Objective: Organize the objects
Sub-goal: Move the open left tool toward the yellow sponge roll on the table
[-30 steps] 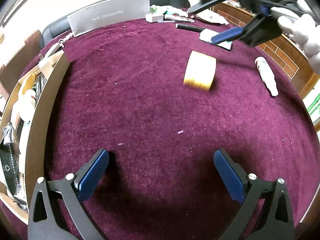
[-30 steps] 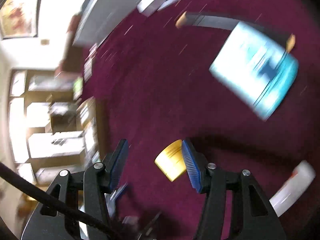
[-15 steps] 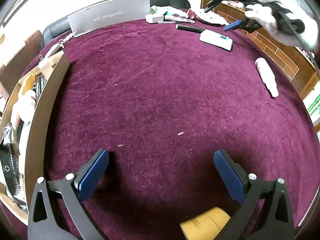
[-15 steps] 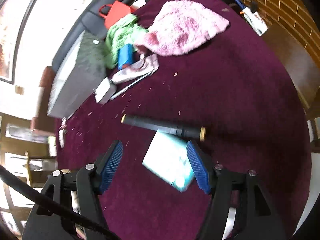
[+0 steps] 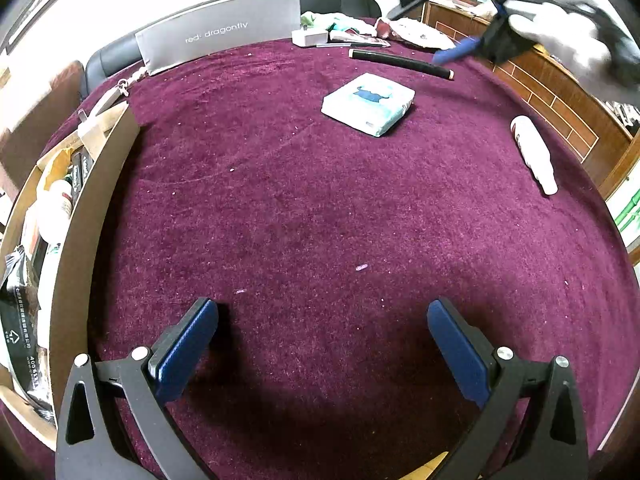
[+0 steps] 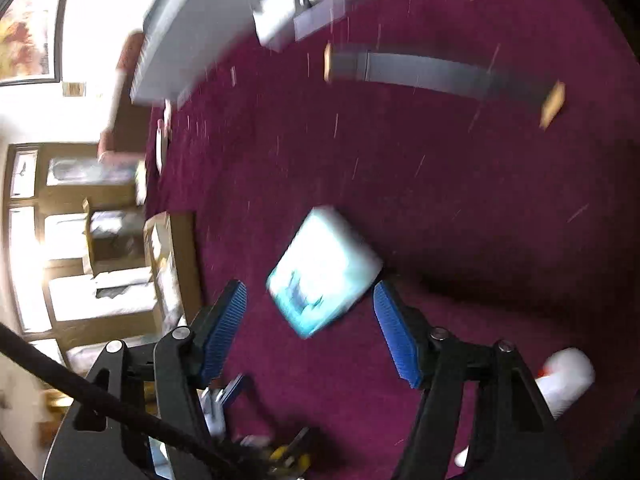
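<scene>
My left gripper (image 5: 322, 316) hangs open over bare purple cloth with nothing between its fingers. A light blue tissue pack (image 5: 368, 104) lies flat past the middle of the table, near a black tube (image 5: 400, 63). A gloved hand holds my right gripper (image 5: 416, 34) in the air at the far right, above the tube. In the blurred right wrist view, my right gripper (image 6: 310, 296) is open. The pack (image 6: 324, 272) shows between its fingers but lies below on the cloth, untouched. A sliver of yellow tape roll (image 5: 432, 468) peeks out at the bottom edge.
A cardboard box (image 5: 100, 200) with several items runs along the left edge. At the back stands a grey "red dragonfly" box (image 5: 224, 36) beside cloths and small packs. A white bottle (image 5: 534, 154) lies at the right, near the table's edge and a brick-patterned wall.
The yellow tape roll went from mid-table down to the bottom edge under my left gripper. The tissue pack shifted from beside the tube toward the middle. My right gripper opened wider and drew back.
</scene>
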Demonstrator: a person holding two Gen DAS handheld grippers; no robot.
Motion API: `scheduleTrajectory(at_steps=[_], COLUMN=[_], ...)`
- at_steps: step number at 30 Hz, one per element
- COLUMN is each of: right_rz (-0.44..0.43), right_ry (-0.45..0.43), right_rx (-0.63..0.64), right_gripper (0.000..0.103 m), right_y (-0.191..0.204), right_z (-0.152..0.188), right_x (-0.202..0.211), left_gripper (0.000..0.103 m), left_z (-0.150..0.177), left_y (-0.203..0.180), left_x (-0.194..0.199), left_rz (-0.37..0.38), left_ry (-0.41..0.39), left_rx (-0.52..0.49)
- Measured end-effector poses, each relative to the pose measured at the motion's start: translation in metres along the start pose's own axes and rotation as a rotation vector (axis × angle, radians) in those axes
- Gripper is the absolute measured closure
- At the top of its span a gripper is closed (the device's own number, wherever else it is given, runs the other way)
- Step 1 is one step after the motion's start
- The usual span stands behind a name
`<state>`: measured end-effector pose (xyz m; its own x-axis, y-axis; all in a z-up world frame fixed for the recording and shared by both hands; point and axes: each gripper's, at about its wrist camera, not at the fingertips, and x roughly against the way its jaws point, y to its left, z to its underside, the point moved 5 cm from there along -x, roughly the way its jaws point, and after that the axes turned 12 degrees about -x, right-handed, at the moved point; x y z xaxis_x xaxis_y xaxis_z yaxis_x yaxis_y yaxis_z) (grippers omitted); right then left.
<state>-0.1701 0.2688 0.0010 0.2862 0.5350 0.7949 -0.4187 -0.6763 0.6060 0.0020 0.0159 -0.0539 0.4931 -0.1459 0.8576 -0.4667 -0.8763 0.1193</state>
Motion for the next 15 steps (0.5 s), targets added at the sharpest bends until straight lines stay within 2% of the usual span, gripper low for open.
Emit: scheduleTrajectory(at_steps=[1, 3, 4, 6, 8, 9, 10, 11, 12, 14, 15], right_rz=[0.06, 0.168, 0.21, 0.217, 0.171, 0.148, 0.135, 0.124, 0.096, -0.001, -0.017], right_ry=[-0.122, -0.25, -0.284, -0.284, -0.242, -0.209, -0.241, -0.213, -0.128, 0.101, 0.157], right_rx=[0.0, 0.012, 0.01, -0.051, -0.142, -0.168, -0.156, -0.141, -0.126, -0.085, -0.066], right_gripper=[0.036, 0.036, 0.036, 0.036, 0.036, 0.031, 0.028, 0.028, 0.028, 0.028, 0.03], right_y=[0.001, 0.001, 0.0, -0.008, -0.019, -0.02, -0.016, -0.012, -0.008, 0.001, 0.004], right_z=[-0.02, -0.044, -0.054, -0.071, -0.085, -0.087, -0.086, -0.083, -0.076, -0.043, -0.031], right_x=[0.016, 0.025, 0.024, 0.012, -0.007, -0.016, -0.016, -0.021, -0.032, -0.054, -0.057], left_gripper=[0.001, 0.001, 0.001, 0.001, 0.001, 0.001, 0.001, 0.001, 0.001, 0.001, 0.001], left_z=[0.0, -0.001, -0.001, -0.001, -0.001, -0.001, -0.001, -0.001, 0.0, -0.001, -0.001], left_y=[0.0, 0.0, 0.0, 0.0, 0.0, 0.0, 0.0, 0.0, 0.0, 0.001, 0.001], left_x=[0.0, 0.0, 0.0, 0.0, 0.0, 0.0, 0.0, 0.001, 0.0, 0.0, 0.0], left_rz=[-0.001, -0.003, -0.003, -0.002, -0.002, -0.002, -0.002, -0.002, -0.002, -0.001, -0.001], left_ry=[-0.001, -0.001, -0.001, -0.001, -0.001, -0.002, -0.001, -0.001, -0.002, -0.004, -0.007], left_rx=[0.001, 0.003, 0.003, 0.002, 0.002, 0.002, 0.002, 0.002, 0.002, 0.003, 0.002])
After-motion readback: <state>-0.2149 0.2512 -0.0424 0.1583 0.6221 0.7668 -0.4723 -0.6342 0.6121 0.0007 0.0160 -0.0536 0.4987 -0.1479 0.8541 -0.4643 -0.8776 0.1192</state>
